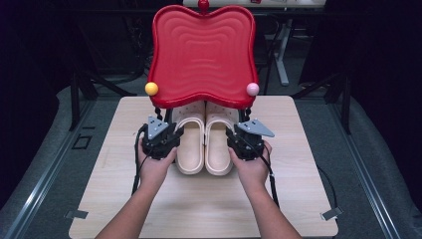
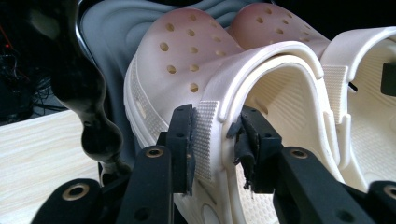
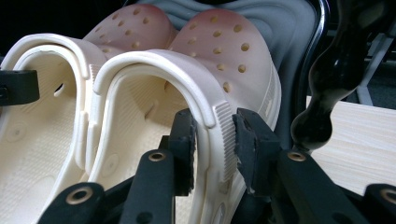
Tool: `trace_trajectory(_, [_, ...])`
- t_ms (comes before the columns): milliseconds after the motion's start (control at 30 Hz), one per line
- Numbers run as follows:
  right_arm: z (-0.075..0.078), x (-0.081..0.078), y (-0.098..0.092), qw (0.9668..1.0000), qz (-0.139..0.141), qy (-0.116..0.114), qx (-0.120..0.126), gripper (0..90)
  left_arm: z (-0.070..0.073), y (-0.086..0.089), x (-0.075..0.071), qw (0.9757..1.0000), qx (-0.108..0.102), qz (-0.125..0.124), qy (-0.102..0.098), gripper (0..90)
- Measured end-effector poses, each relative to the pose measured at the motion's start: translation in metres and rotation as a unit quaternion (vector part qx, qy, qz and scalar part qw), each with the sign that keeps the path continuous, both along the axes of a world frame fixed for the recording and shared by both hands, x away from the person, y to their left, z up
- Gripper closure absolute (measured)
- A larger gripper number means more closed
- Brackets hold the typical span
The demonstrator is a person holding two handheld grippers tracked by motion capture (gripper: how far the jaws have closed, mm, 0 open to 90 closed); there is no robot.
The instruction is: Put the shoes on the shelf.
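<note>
**Ana:** Clogs first: where does the pair of cream perforated foam clogs sit?

**Ben:** Side by side at the centre of the pale wooden surface (image 1: pixel 298 199), toes toward twelve o'clock and tucked under the red wavy plastic tray-shaped stand (image 1: pixel 201 55). The left cream clog (image 1: pixel 189 144) and the right cream clog (image 1: pixel 219 144) touch along their inner sides, heels toward six o'clock.

**Ana:** And the left gripper (image 1: pixel 166 124)?

**Ben:** It sits at nine o'clock of the left clog. In the left gripper view its jaws straddle the ribbed outer wall of that clog (image 2: pixel 208 140). The outer pad lies just against the wall, the inner pad stands off with a visible gap. So released, not clenched.

**Ana:** The right gripper (image 1: pixel 241 127)?

**Ben:** At three o'clock of the right clog, mirrored. In the right gripper view the ribbed wall (image 3: pixel 224 140) runs between the jaws, with slack at the inner pad; the outer pad is very close to the ribs. Also released, the wall only between the jaws.

**Ana:** Anything else near them?

**Ben:** A yellow ball (image 1: pixel 151 88) at the stand's eight o'clock corner, a pink ball (image 1: pixel 253 89) at its four o'clock corner, and black turned legs (image 2: pixel 93 126) under the stand, just beside the clogs' toes.
</note>
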State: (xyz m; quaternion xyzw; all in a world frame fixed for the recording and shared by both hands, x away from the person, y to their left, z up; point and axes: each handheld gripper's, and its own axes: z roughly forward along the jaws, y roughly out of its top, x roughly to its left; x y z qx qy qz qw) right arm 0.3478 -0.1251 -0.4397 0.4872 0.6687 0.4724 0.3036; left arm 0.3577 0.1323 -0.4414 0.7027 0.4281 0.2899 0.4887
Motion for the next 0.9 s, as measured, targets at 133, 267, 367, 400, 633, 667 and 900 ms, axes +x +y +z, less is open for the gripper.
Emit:
trace_trajectory(133, [0.0, -0.001, -0.001, 1.0, 0.002, -0.003, 0.002, 66.4, -0.001, 0.0, 0.001, 1.0, -0.006, -0.003, 0.004, 63.8])
trace_trajectory(267, [-0.001, -0.003, -0.003, 1.0, 0.005, 0.0, 0.001, 65.4, -0.001, 0.001, 0.001, 0.9999, -0.01, -0.004, 0.006, 60.4])
trace_trajectory(367, [-0.001, -0.005, -0.004, 1.0, 0.007, -0.002, -0.003, 63.7, 0.0, 0.001, 0.0, 0.9999, -0.011, -0.007, 0.003, 56.8])
trace_trajectory(400, [0.0, -0.006, -0.004, 1.0, 0.008, -0.003, -0.003, 63.0, 0.0, 0.001, 0.0, 0.9999, -0.012, -0.007, 0.002, 55.4])
trace_trajectory(633, [0.004, -0.015, -0.004, 0.9996, 0.016, -0.01, -0.021, 59.6, 0.003, 0.002, -0.009, 0.9998, -0.012, -0.015, -0.004, 51.8])
trace_trajectory(667, [0.004, -0.017, -0.005, 0.9995, 0.017, -0.012, -0.024, 59.3, 0.003, 0.003, -0.011, 0.9998, -0.013, -0.017, -0.004, 51.8])
trace_trajectory(900, [0.01, -0.035, -0.007, 0.9978, 0.04, -0.02, -0.05, 57.7, 0.004, 0.007, -0.028, 0.9994, -0.01, -0.032, -0.006, 52.4])
